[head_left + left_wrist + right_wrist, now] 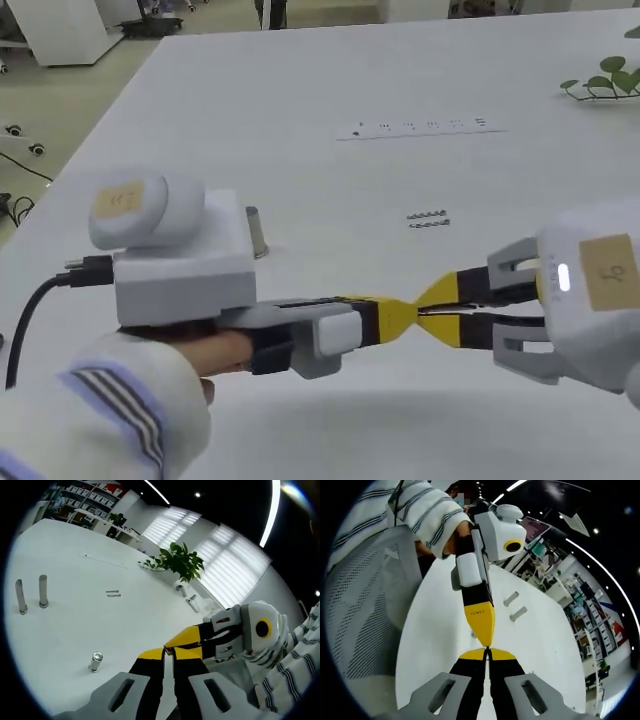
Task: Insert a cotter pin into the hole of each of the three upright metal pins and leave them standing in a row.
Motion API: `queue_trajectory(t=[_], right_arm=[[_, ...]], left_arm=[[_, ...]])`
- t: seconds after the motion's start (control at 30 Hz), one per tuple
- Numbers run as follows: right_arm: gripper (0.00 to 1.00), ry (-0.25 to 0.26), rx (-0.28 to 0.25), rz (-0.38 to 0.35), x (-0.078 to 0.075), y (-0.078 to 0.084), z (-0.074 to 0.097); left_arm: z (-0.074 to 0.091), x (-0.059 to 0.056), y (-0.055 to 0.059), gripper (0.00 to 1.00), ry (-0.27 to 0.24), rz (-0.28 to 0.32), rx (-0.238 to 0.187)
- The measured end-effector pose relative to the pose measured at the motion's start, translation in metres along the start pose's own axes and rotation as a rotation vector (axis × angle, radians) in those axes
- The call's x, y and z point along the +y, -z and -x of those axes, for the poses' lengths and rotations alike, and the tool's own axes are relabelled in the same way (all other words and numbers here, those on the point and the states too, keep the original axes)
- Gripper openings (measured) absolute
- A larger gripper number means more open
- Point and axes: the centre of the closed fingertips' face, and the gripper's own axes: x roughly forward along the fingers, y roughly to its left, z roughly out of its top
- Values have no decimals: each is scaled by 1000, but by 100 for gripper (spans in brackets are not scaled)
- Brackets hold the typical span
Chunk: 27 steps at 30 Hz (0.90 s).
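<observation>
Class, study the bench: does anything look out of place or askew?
One metal pin sits alone, well apart from the other two pins, which stand side by side, so the three form no row. Nothing looks spilled or damaged.

One short silver cylindrical metal pin (20,596) stands upright on the white table (75,625) at the far left, with a second matching pin (43,591) just beside it. A third pin (95,661) stands nearer, well apart from that pair. Two thin wire cotter pins (427,219) lie flat, parallel and just beside each other, loose on the table well to the right of the metal pins; they are too small to show their detail.
</observation>
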Motion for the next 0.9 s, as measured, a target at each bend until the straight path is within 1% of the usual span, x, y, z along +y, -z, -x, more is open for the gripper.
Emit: queue_trajectory(t=[0.17, 0.23, 0.5, 0.6, 0.77, 0.9], right_arm=[[2, -4, -3, 12, 2, -4, -3], [2, 5, -1, 30, 2, -6, -3], [2, 8, -6, 21, 4, -8, -4], [2, 12, -5, 22, 4, -8, -3], [2, 12, -10, 10, 6, -6, -3], [2, 6, -18, -4, 8, -4, -2]], left_arm=[[2, 3, 2, 3, -13, 0, 5], [3, 4, 2, 2, -22, -1, 3], [7, 4, 6, 2, -16, 1, 17], [7, 5, 7, 1, -17, 23, 24], [6, 5, 9, 1, -16, 40, 39], [4, 4, 12, 0, -17, 17, 61]])
